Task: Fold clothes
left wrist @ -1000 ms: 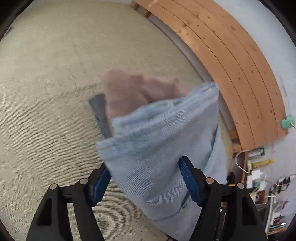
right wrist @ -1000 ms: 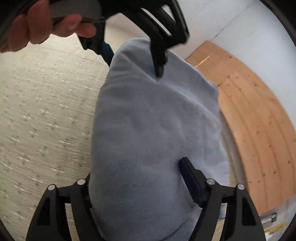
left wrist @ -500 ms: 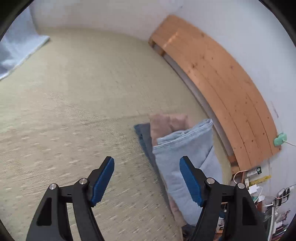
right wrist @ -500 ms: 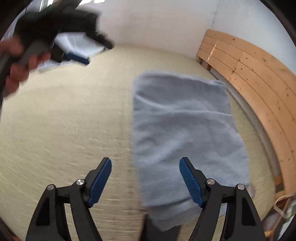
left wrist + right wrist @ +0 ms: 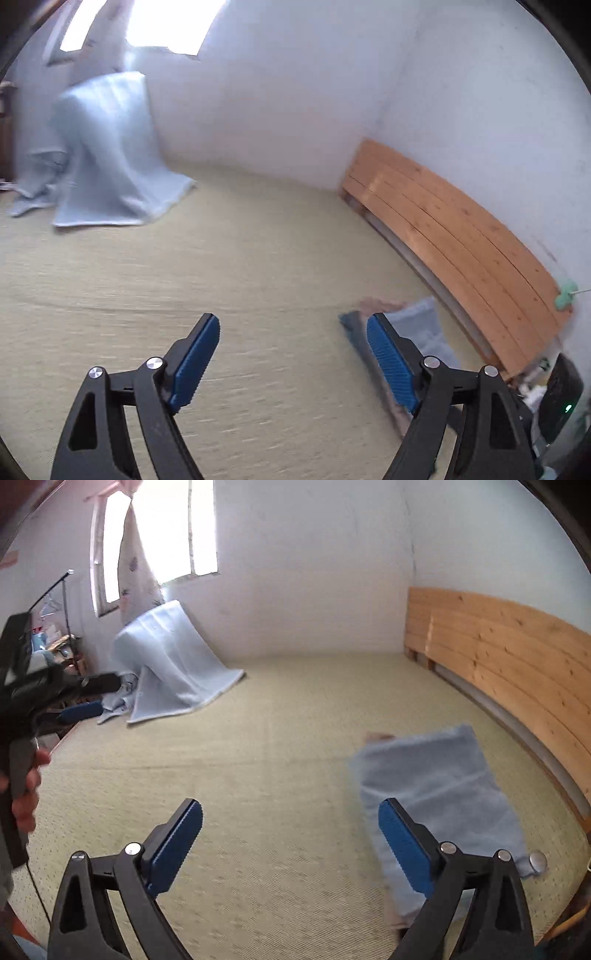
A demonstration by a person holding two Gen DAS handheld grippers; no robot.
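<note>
A folded light-blue garment (image 5: 436,786) lies flat on the woven mat, on top of a pink piece (image 5: 376,736) whose edge peeks out at the far end. In the left wrist view the same stack (image 5: 421,328) sits low right, half hidden behind the right finger, with a dark blue edge (image 5: 351,321) beside it. My right gripper (image 5: 291,806) hangs above the mat left of the garment, jaws opening, nothing between them. My left gripper (image 5: 292,319) is also opening and empty. It shows blurred at the far left of the right wrist view (image 5: 94,698), held by a hand (image 5: 26,794).
A wooden headboard (image 5: 509,657) runs along the right wall. A pale blue blanket (image 5: 107,158) is draped over something in the far corner under a window. A clothes rack (image 5: 55,602) stands at the left. Cables and clutter (image 5: 554,398) sit at the lower right.
Both grippers let go of the light-blue garment, which now lies on the stack. Both rose and tilted up toward the room; the left swung away to the left.
</note>
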